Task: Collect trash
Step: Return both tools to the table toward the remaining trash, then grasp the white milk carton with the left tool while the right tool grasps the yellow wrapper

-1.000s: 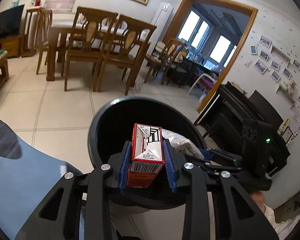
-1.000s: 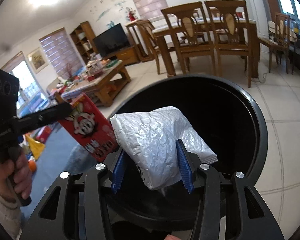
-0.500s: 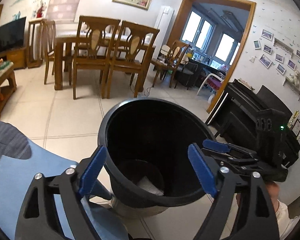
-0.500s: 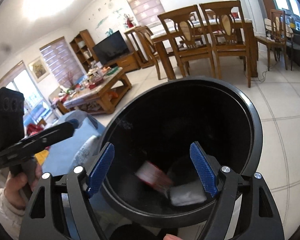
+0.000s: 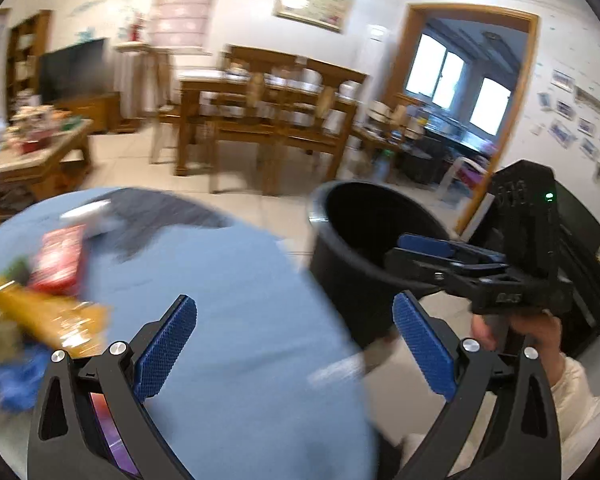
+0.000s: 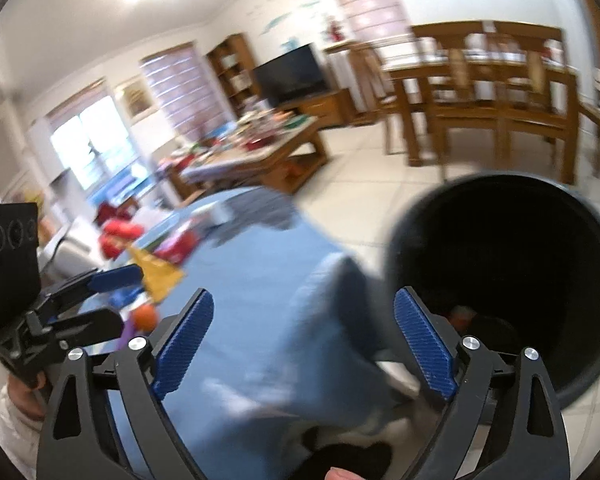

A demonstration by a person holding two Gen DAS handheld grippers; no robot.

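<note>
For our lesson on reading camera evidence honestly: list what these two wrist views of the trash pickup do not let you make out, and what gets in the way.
- Trash pile, left wrist view: motion blur smears the wrappers; no print is readable.
- Black bin contents, right wrist view: the dark interior and a right gripper finger hide nearly everything.
- Bin in the left wrist view: the right gripper crosses its mouth.
- Left gripper bases: cut off by the bottom edge.

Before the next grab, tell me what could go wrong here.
1. Both views are blurred, so the wrappers on the blue cloth, like the yellow packet and red pack, are hard to aim at.
2. The bin stands right beside the cloth's edge; a sweeping right gripper could knock it.
3. The left gripper and the right, jaws opening and empty, are close and may collide.
</note>
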